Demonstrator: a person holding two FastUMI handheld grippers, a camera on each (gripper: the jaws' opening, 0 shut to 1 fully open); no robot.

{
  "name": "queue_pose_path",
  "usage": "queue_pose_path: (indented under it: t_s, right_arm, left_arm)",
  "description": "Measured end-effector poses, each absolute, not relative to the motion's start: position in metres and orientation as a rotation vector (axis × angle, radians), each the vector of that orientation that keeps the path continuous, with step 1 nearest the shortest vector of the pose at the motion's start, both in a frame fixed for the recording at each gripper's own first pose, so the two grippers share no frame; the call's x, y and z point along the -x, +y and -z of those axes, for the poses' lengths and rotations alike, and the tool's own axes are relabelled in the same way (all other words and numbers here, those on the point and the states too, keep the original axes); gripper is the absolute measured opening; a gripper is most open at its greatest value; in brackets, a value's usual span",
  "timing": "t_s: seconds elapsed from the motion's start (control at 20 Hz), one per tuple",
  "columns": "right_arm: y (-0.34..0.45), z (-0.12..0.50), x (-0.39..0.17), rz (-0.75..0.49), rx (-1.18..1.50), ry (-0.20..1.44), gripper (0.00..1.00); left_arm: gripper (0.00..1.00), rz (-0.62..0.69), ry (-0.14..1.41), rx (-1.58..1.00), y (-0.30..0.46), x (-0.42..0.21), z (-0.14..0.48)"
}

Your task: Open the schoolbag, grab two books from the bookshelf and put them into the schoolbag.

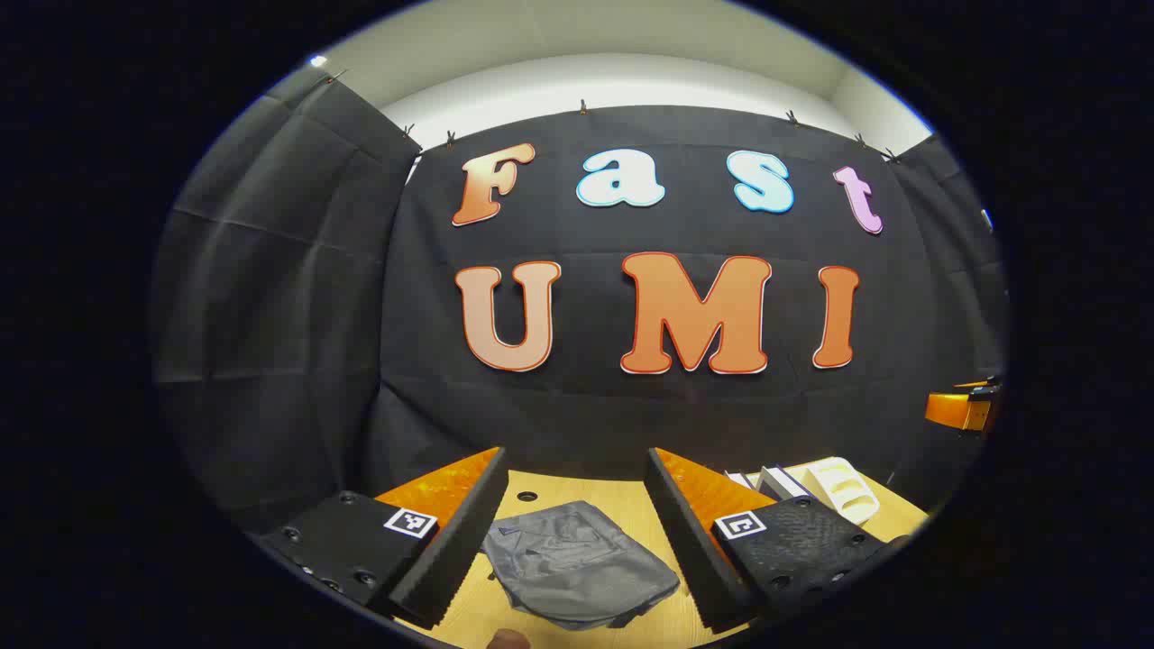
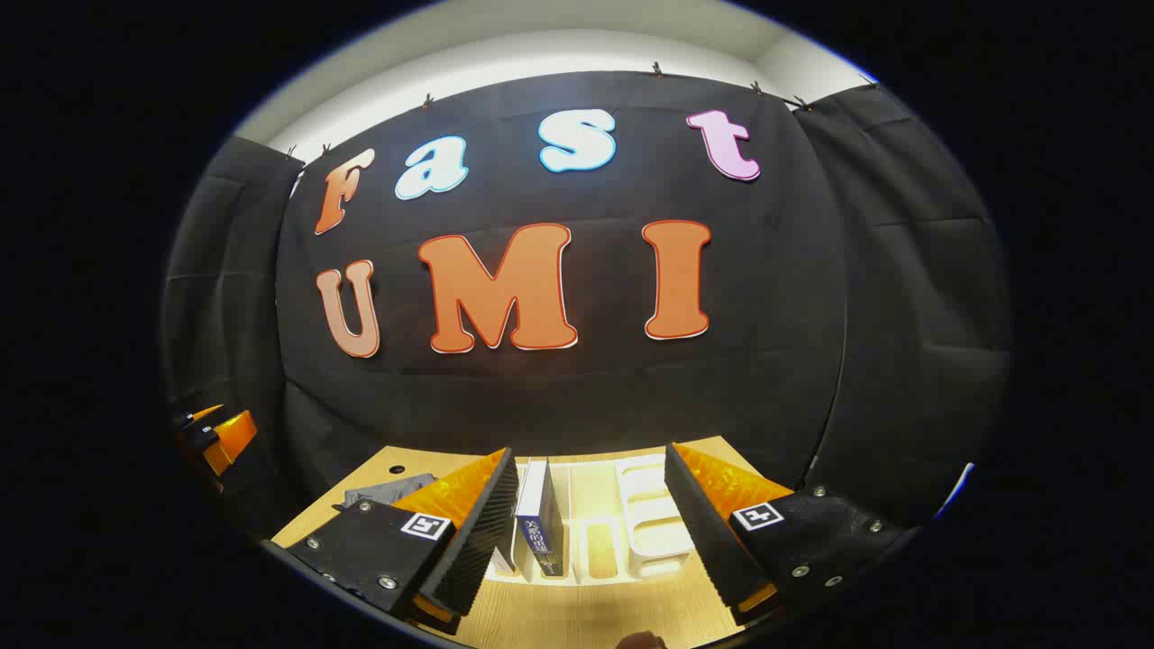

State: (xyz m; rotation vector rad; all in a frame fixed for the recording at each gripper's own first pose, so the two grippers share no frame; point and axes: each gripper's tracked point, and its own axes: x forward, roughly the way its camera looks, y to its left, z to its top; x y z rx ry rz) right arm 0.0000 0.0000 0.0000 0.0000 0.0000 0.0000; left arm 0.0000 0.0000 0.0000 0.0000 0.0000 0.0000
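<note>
A grey schoolbag [image 1: 577, 563] lies flat on the wooden table [image 1: 541, 491], below and between the fingers of my left gripper [image 1: 577, 532], which hangs open above it. To the right stands a white bookshelf [image 1: 843, 487] with books [image 1: 771, 482] in it. In the right gripper view the white bookshelf [image 2: 645, 523] holds an upright dark blue book [image 2: 539, 527] in a left slot. My right gripper [image 2: 590, 532] is open, raised over the shelf. The schoolbag's corner [image 2: 388, 489] peeks out at the left.
The other gripper shows at the edge of each view: the right one [image 1: 965, 410] at far right in the left gripper view, the left one [image 2: 216, 437] at far left in the right gripper view. The booth's black cloth wall closes the back of the table [image 2: 577, 613].
</note>
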Motion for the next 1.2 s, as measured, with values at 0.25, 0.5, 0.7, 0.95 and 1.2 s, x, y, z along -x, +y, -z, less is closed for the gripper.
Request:
queue_pose_path:
  t_s: [0.25,0.5,0.7,0.95,1.2]
  right_arm:
    - [0.003,0.001,0.0,-0.003,0.044,-0.01,0.98]
    - [0.003,0.008,0.002,0.003,0.042,-0.016,0.97]
    - [0.001,0.008,0.007,0.006,0.028,-0.019,0.98]
    - [-0.005,0.005,0.012,0.03,0.006,-0.031,0.97]
    - [-0.012,0.003,0.016,0.045,0.016,-0.034,0.97]
  left_arm:
    - [0.96,-0.006,0.001,0.014,0.004,-0.001,0.0]
    - [0.96,-0.011,0.007,-0.035,0.007,0.004,0.007]
    - [0.96,0.026,0.023,0.006,-0.006,0.004,0.011]
    - [0.96,0.046,-0.003,-0.062,-0.013,0.006,0.005]
    - [0.95,0.035,-0.009,-0.057,-0.007,0.004,0.002]
